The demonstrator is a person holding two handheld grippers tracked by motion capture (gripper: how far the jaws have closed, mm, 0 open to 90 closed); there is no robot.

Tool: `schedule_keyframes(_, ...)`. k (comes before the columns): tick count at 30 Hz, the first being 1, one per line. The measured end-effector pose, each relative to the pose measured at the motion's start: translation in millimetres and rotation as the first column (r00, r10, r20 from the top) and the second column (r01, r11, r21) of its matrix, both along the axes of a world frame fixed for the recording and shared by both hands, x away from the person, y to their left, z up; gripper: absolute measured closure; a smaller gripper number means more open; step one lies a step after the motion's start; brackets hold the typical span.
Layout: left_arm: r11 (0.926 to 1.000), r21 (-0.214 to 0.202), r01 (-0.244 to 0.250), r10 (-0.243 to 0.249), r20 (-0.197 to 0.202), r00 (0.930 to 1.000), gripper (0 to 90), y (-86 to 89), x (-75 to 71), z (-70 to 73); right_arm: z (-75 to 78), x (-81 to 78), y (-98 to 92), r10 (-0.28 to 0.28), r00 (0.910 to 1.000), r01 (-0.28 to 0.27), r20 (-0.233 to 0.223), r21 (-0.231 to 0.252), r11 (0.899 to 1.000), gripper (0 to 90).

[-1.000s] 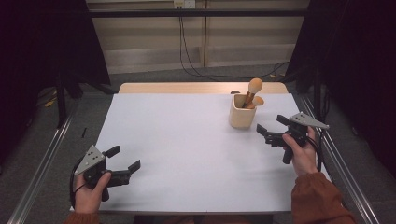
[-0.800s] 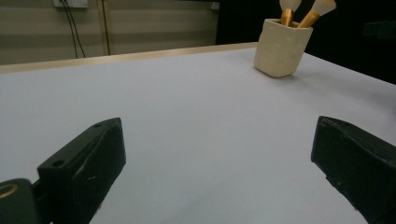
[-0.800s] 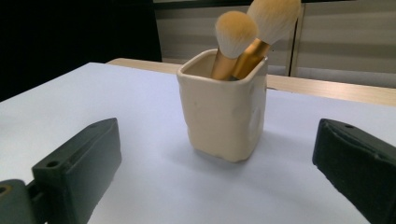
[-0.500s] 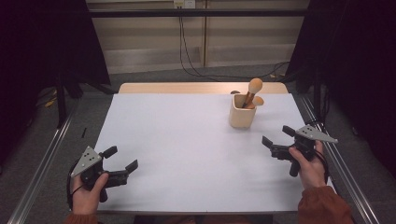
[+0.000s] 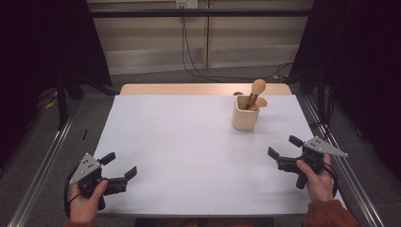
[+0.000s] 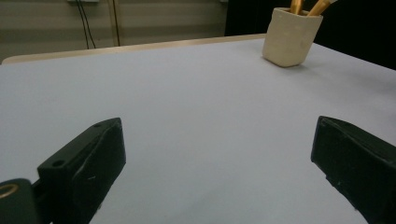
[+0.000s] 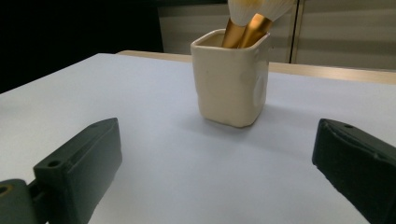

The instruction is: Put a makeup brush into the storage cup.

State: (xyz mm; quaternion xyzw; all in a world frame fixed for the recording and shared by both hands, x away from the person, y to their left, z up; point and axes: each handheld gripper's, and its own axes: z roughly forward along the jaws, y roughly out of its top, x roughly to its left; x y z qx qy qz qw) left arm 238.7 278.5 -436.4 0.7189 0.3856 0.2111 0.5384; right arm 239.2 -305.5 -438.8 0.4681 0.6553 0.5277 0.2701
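Jaws of both grippers stand wide apart, and nothing is between them. On the right gripper (image 5: pixel 284 152) this is clear in the right gripper view, where the two black jaws rise at the left and right edges and bare white surface lies between them. The left gripper (image 5: pixel 120 165) shows the same in the left gripper view: the jaws are spread and hold nothing.

In the high view the left gripper is low at the near left corner of the desk (image 5: pixel 189 156), held by the person's left hand (image 5: pixel 85 201), with its jaws pointing toward the middle of the desk. The right gripper is near the right edge, held by the right hand (image 5: pixel 316 176), and its jaws point to the left and a little away from the person.

The cream cup (image 5: pixel 246 112) stands upright on the far right part of the desk, close to the far edge. It is well apart from the left gripper and nearer to the right one, but not touching it. In the right gripper view the cup (image 7: pixel 231 79) is straight ahead between the jaws, farther off. Inside it stand makeup brushes (image 5: pixel 255 92) with golden ferrules, leaning to the right; one has a round pale head above the rim. In the left gripper view the cup (image 6: pixel 291 36) is at the top right.
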Motion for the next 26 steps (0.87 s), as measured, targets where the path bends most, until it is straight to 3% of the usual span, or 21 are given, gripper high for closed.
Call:
schedule_keyframes(6, 0.9999, -0.007, -0.011, 0.011, -0.001, 0.9999, 3.1, 2.5, -4.7, -0.3, -7.6, -12.9, -5.0, -0.023, 0.9997, 0.023, 0.002, -0.027, 0.999, 1.3)
schedule_keyframes(9, 1.0, 0.003, -0.008, 0.008, -0.013, 0.9999, 3.2, 2.9, -5.2, -1.4, -8.7, -17.0, -7.2, -0.022, 0.9998, 0.022, -0.003, -0.006, 1.0, 1.0)
schedule_keyframes(14, 0.9998, -0.015, -0.014, 0.014, 0.0, 0.9999, 3.1, 5.1, -7.7, -0.6, -8.4, -26.2, -8.6, -0.072, 0.9969, 0.073, 0.032, -0.03, 0.997, 0.6)
schedule_keyframes(17, 0.9992, -0.029, -0.026, 0.026, 0.012, 0.9996, 3.2, 6.2, -7.5, 0.3, -9.5, -28.1, -12.3, -0.068, 0.9972, 0.069, 0.03, -0.012, 0.998, 0.6)
schedule_keyframes(21, 0.9999, -0.012, -0.012, 0.012, 0.015, 0.9998, 2.9, 3.6, -6.9, 0.3, -13.9, -25.9, -12.6, -0.06, 0.9981, 0.06, 0.016, -0.018, 0.998, 0.6)
schedule_keyframes(26, 1.0, 0.002, 0.004, -0.004, 0.014, 0.9999, 2.9, 1.2, -6.3, 0.0, -11.1, -20.8, -11.5, -0.065, 0.9974, 0.065, 0.03, -0.013, 0.998, 0.7)
